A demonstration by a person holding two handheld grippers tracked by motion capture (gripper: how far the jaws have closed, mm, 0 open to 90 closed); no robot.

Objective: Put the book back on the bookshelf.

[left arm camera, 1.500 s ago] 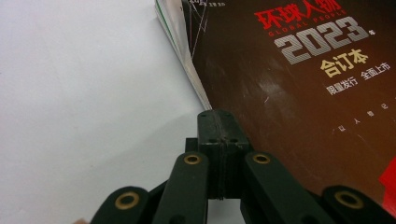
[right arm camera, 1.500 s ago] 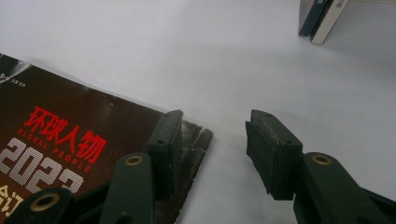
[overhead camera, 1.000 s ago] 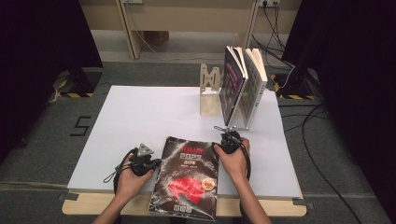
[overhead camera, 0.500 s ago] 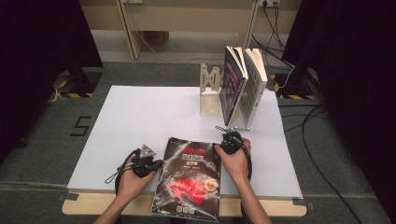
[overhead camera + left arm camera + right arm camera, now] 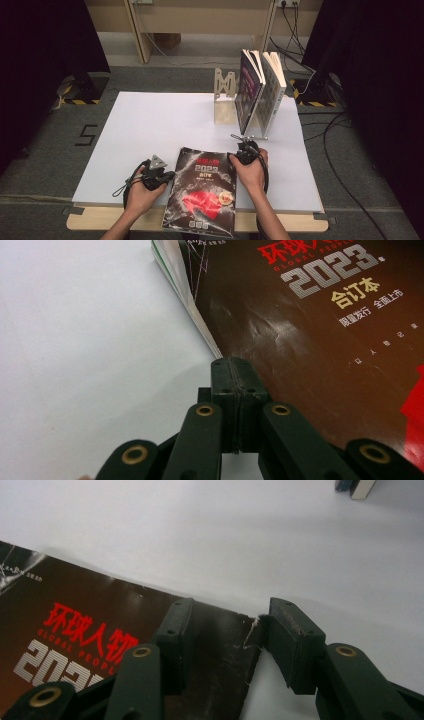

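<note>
Left gripper (image 5: 167,176): jaws pressed fully together with nothing between them, tips resting against the left edge of the magazine (image 5: 202,190), right at the page block in the left gripper view (image 5: 235,377).
Right gripper (image 5: 239,154): jaws spread wide, straddling the magazine's upper right corner (image 5: 235,630); one jaw lies over the cover, the other sits just off the torn edge; the pads do not pinch it.
Change: almost none against the frames from a second ago; both hands and the magazine lie as they did, jaw openings unchanged.
Meaning: the work looks paused at lining up a grip, the lift not yet begun.
Magazine: flat on the white table (image 5: 150,125), near its front edge, between the hands.
Book stand (image 5: 225,97): well behind, with upright books (image 5: 260,92) leaning beside it.
</note>
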